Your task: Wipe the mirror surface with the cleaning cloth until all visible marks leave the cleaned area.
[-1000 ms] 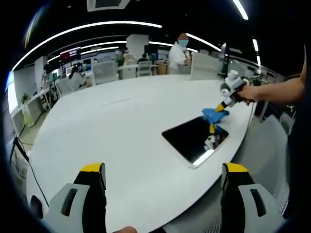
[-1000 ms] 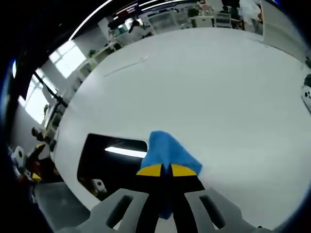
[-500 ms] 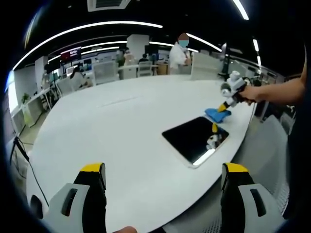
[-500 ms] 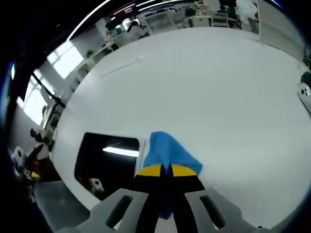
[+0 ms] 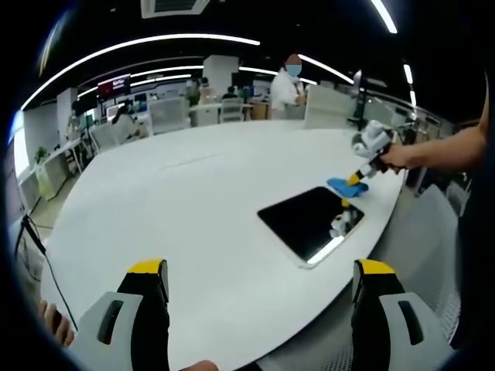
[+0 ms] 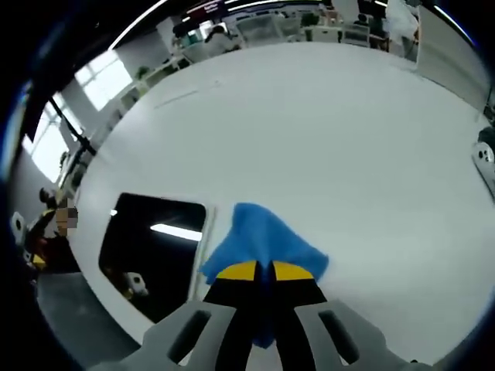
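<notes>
A dark rectangular mirror [image 5: 309,222] [image 6: 151,239] with a pale rim lies flat on the white table [image 5: 193,201], near its right edge. A blue cleaning cloth [image 5: 345,186] [image 6: 259,241] rests on the table just past the mirror's far corner, off the glass. My right gripper [image 5: 356,177] [image 6: 264,271] is shut on the blue cloth, held by a person's hand [image 5: 398,154]. My left gripper [image 5: 259,278] hangs open well short of the mirror, nothing between its yellow-tipped jaws.
The table's curved edge [image 5: 371,239] runs close behind the mirror, with a grey chair [image 5: 421,232] beyond it. A person [image 5: 286,85] stands at the far side among desks and chairs. Fingers [image 5: 54,325] show at the lower left.
The right gripper has dragged the blue cloth off the mirror's far corner onto the bare table beside it. Fingers have appeared at the lower left of the left gripper view.
</notes>
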Action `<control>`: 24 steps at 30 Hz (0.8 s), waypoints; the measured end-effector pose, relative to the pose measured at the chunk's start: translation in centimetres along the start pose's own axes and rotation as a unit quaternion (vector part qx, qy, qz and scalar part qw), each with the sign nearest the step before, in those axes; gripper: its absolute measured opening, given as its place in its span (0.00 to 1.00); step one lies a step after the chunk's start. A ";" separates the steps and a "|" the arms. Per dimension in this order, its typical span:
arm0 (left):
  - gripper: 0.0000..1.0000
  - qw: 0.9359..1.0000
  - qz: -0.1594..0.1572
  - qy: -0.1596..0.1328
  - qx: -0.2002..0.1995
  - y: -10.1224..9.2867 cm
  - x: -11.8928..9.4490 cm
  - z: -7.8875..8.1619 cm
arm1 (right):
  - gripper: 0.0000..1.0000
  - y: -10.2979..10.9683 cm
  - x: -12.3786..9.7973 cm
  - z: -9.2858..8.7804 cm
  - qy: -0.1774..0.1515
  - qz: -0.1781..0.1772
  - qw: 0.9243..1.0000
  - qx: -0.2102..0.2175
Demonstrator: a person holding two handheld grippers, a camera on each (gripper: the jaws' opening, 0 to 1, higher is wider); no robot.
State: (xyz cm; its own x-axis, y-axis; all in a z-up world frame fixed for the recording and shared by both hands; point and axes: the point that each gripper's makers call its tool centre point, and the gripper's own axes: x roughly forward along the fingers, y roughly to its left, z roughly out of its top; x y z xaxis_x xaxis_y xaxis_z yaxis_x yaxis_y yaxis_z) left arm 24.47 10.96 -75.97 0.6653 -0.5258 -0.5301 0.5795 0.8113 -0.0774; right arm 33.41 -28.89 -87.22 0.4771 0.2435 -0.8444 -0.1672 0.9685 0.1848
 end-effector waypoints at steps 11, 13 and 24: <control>0.99 1.000 0.017 -0.007 -0.018 0.7 -0.7 0.5 | 0.18 -0.3 -1.4 1.8 -0.049 0.009 0.997 -0.063; 0.99 1.000 0.025 -0.003 -0.018 0.7 -1.3 0.5 | 0.26 0.1 -2.4 2.3 -0.064 0.021 0.994 -0.083; 0.99 0.998 0.048 -0.013 -0.024 3.0 -3.0 -0.1 | 0.34 -1.3 -7.6 4.0 -0.158 0.010 0.968 -0.197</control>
State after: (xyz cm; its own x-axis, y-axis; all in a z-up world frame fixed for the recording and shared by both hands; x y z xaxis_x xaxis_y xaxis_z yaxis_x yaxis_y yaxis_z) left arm 24.15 14.96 -74.74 0.7287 -0.4514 -0.5150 0.4903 0.8689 -0.0679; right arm 33.45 -31.77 -79.04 0.6998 0.3258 -0.6357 -0.4652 0.8832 -0.0595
